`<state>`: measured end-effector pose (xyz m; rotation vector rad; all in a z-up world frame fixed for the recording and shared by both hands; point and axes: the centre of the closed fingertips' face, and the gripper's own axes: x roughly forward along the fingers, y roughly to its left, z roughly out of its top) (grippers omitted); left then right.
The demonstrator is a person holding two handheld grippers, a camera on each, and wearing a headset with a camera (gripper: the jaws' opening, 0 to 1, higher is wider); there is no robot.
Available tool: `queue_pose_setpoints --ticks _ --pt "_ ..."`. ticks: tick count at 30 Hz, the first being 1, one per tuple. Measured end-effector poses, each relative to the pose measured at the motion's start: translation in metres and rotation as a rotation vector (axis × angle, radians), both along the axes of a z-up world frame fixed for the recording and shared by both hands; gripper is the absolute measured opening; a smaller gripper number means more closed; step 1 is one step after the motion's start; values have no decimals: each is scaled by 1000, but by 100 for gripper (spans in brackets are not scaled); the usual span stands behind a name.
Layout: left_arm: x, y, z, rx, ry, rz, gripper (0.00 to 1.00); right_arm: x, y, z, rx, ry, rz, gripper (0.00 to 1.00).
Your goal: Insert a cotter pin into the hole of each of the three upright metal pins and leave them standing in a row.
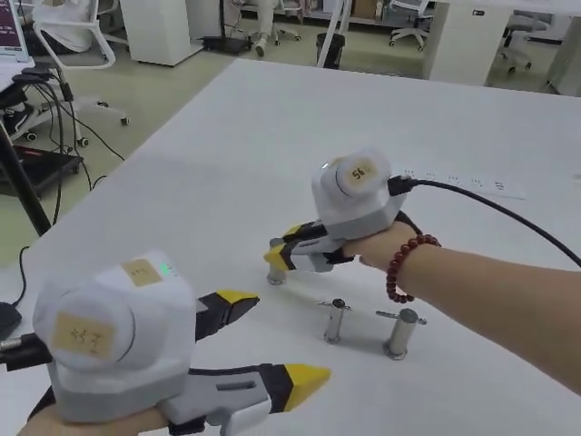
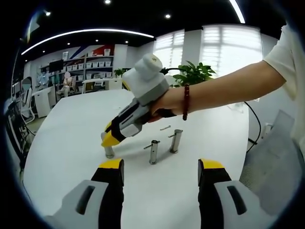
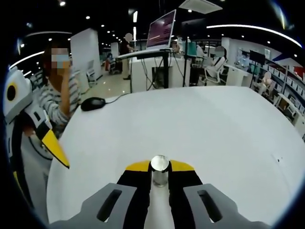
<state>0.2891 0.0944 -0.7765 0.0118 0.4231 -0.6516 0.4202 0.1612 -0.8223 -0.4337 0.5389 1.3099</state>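
L gripper (image 1: 277, 336) nearest, jaws wide. R gripper (image 1: 276, 258) clamps upright metal pin (image 1: 276, 274), axis vertical; 2 more pins (image 1: 399, 334) beside, cotter pins (image 1: 332, 303) crosswise.

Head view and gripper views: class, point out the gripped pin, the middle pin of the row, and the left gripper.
gripped pin (image 3: 160, 171): right gripper view, on its shaft just below the round top.
middle pin (image 1: 334, 324): head view, on its upright shaft.
left gripper (image 1: 272, 336): head view, midway between its yellow fingertips.
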Motion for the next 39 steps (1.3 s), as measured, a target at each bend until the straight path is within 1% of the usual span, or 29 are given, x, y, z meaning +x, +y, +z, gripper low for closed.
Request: queue_pose_setpoints --ticks 4,7,11,14,20,22,29,34,39 --pt "0 0 1 3 -2 -1 62 -9 2 5 4 3 20 13" --pt "0 0 2 6 -5 -4 63 -15 3 7 0 -4 39 13" --pt "0 2 6 0 -8 -1 63 -27 3 12 10 8 62 13" --pt "-1 5 7 9 -10 5 63 -37 3 15 8 7 91 13" --pt "-5 12 11 8 -10 21 63 -58 0 20 11 14 132 13" --pt "-6 15 12 7 -12 28 63 -64 -3 21 7 6 149 13" --pt "-8 21 15 4 -13 49 63 -84 -16 23 11 13 169 13" --pt "-9 21 16 7 -14 51 63 -94 -26 24 4 -5 185 13" --pt "-10 18 18 11 -15 43 63 -99 -34 25 2 -13 187 13"
